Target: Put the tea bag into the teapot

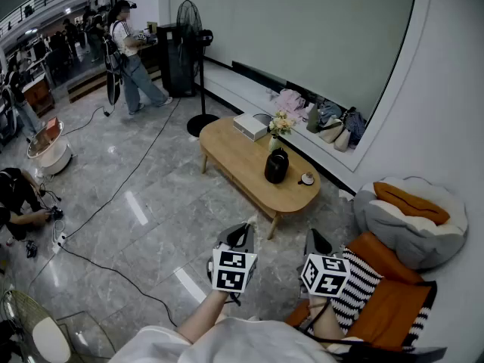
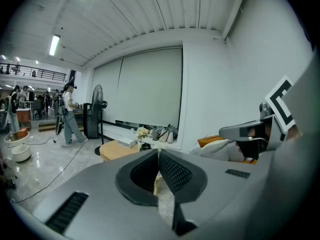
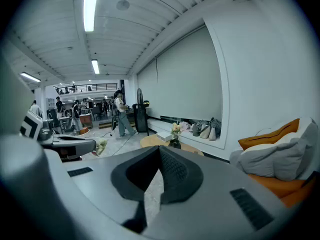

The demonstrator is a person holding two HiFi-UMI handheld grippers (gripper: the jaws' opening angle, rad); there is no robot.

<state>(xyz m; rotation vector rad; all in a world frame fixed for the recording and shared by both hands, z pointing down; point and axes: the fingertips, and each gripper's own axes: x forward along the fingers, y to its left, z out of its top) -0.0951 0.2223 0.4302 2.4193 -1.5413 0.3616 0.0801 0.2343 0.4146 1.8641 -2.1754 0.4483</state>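
As far as I can judge from where everything lies, nothing of the task is done yet. My left hand-held gripper (image 1: 242,234) hangs over the floor (image 1: 151,203), well short of the counter (image 1: 234,161). Its jaws are pressed together at the tips, and its own view shows nothing between them.

Further right and beyond it, the black teapot (image 1: 276,165) stands upright near the middle of the counter. From this far off I cannot tell whether its lid is on or off. Just right of the teapot lies a small round thing (image 1: 306,178). It may be the tea bag or a dish holding it, but it is too small for me to be sure, so I cannot place the tea bag with confidence.

My right hand-held gripper (image 1: 314,239) hangs beside the left one, above the edge of the striped cushion (image 1: 363,282). Its jaws are also closed on nothing.

What is left, then, is the whole job. I have to close the distance to the counter, find and pick up the tea bag, and drop it into the teapot.
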